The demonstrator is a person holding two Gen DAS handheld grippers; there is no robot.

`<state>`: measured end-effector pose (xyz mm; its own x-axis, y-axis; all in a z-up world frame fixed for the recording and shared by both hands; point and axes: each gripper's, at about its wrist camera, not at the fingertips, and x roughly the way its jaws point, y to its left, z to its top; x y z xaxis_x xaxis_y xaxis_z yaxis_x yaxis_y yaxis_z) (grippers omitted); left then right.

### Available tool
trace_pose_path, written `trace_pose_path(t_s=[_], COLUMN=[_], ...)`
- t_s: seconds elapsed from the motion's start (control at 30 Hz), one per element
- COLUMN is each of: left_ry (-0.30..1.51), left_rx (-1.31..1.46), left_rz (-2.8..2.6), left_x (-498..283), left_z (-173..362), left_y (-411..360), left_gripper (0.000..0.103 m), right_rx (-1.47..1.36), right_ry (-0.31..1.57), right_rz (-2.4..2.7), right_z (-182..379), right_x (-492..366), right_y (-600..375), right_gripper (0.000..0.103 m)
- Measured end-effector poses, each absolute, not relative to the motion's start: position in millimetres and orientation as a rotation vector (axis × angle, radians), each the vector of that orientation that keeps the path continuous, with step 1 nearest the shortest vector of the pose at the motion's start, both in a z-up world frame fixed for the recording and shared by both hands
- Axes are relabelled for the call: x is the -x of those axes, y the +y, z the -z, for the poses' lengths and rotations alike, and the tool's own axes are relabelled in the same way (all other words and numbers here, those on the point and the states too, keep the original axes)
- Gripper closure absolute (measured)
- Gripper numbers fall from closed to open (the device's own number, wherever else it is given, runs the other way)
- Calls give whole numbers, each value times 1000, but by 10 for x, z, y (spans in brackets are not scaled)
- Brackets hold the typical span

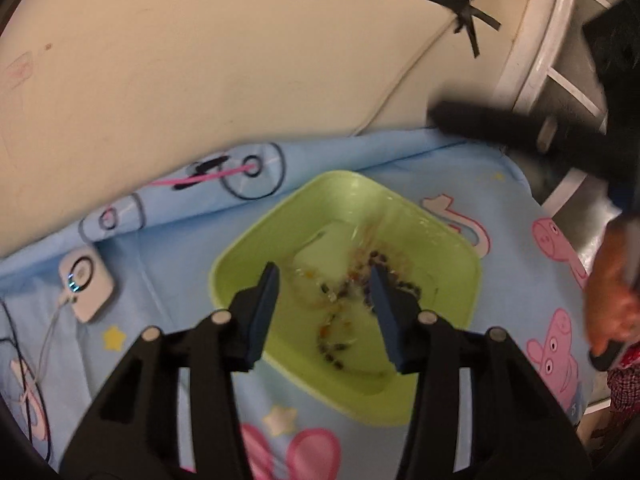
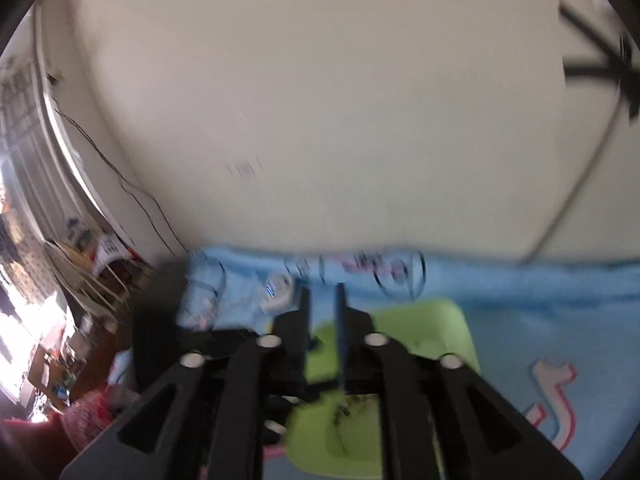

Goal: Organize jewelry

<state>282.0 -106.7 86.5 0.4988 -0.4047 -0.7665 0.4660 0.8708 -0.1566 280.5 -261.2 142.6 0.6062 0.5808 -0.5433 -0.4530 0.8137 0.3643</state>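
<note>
Beads (image 1: 352, 292) in green tray (image 1: 448, 256) | between left gripper (image 1: 325, 276) fingers

A plain cream wall (image 1: 224, 60) rises behind the desk, black tape (image 1: 464, 4) crossing a white cable (image 1: 404, 76) on it. Bright daylight floods a cluttered shelf (image 2: 100, 264) at left.

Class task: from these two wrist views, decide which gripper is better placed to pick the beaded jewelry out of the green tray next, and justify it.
Left. The left gripper hangs open over the beads in the green tray; the right gripper, jaws nearly closed, aims past the tray.
</note>
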Motion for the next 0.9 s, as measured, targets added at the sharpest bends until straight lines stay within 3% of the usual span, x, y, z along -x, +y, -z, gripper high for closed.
trace_pose_path(t_s=[0.03,0.07,0.23,0.27,0.33,0.43,0.67,0.87,0.9], left_ry=[903,897,825,813,782,778,872,910,904], left_rx=[-67,-61,-38,-34,-15,22,106,209,216], left_rz=[522,511,471,464,442,416,367,356,370], left_x=[-2772,-2711,-2288,-2198,-1893,-1443,-741,-347,-295], left_z=[-913,-981,-1362,-1410,-1490,-1417,-867,-607,-607], left_y=[-1012,-934,-527,-453,-206,156,650,961,949], left_gripper=[57,57,57,52,43,43,43,43,43], right_rx=[-199,-206,-225,-225,-212,-154,-97,-18,-15], right_ry=[696,691,606,598,608,663,840,907,928], right_rz=[-593,-584,-600,-610,-621,-624,-689,-682,-687], right_z=[-1424,-1443,-1763,-1772,-1706,-1381,-506,-178,-126], right_x=[-2777,-2732,-2198,-2046,-1866,-1558,-994,-716,-704], right_y=[-2607,-2611,-2665,-2659,-2651,-2526,-1992,-1679,-1645], right_gripper=[77,74,74,74,74,74,91,94,103])
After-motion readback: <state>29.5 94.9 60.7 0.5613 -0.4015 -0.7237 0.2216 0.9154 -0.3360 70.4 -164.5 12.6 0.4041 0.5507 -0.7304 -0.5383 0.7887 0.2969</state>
